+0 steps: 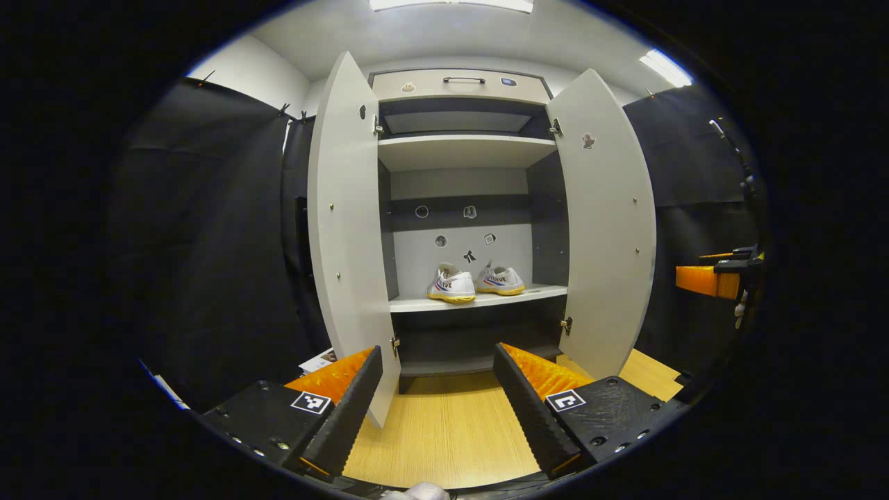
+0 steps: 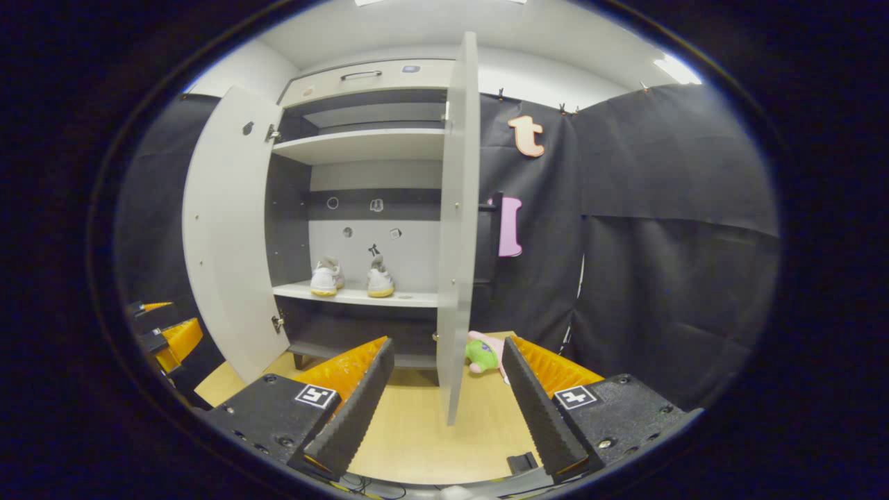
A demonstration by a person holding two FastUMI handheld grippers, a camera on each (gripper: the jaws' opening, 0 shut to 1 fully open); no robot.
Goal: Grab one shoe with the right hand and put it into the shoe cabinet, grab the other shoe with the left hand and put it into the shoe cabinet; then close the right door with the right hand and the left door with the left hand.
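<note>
White shoes [image 1: 474, 283] are seen together on the cabinet's lower shelf [image 1: 479, 300], both doors open. With the right hand-held gripper [image 2: 448, 396] empty and spread, the right door [image 2: 457, 229] at 12 o'clock should be pushed broadside, not pinched

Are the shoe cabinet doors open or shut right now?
Open: the left door and right door both swing outward, exposing the two shoes on the shelf.

A staged recording booth rather than a real home: black cloth [image 2: 667, 229] is clipped up as walls around a lone shoe cabinet [image 1: 458, 146] on a wooden floor [image 1: 444, 430], under ceiling strip lights [image 1: 663, 67].
</note>
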